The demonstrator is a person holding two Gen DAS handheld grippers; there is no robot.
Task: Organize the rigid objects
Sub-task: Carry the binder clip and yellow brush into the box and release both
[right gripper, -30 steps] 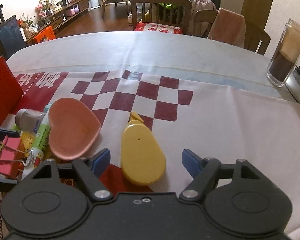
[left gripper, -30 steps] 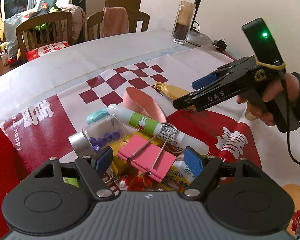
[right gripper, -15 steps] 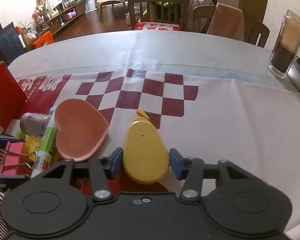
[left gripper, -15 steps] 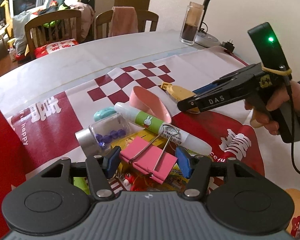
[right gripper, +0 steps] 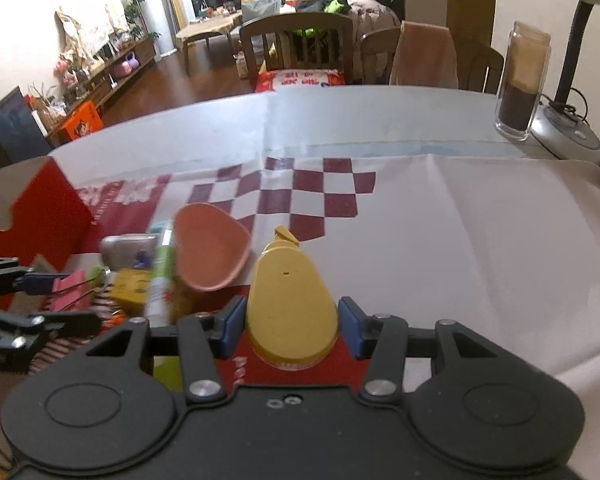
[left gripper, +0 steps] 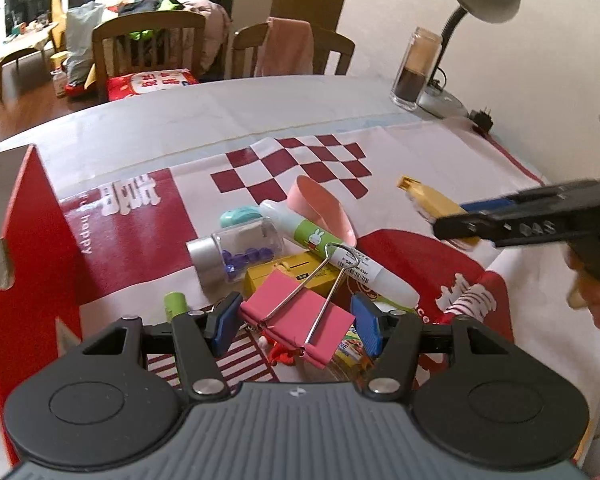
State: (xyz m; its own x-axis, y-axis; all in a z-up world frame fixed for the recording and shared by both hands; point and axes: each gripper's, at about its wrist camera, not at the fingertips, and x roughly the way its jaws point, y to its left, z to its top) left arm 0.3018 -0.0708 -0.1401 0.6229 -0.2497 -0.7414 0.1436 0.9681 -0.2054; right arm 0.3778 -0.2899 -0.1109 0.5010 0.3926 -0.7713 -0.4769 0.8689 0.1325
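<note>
Sorting seems only begun: left gripper [left gripper: 296,322] clamps the pink binder clip [left gripper: 298,320] between its pads, right gripper [right gripper: 291,326] clamps the yellow case [right gripper: 290,304]; ahead of the left jaws, most clutter is left beside the red box [left gripper: 24,240]

Since a second ago I've closed my left gripper [left gripper: 297,323] onto the pink binder clip [left gripper: 300,318] and raised it slightly off the clutter. My right gripper [right gripper: 291,326] has clamped the yellow teardrop-shaped case [right gripper: 290,304] and lifted it clear of the tablecloth [right gripper: 480,240], away from the pink heart-shaped dish [right gripper: 210,250].
</note>
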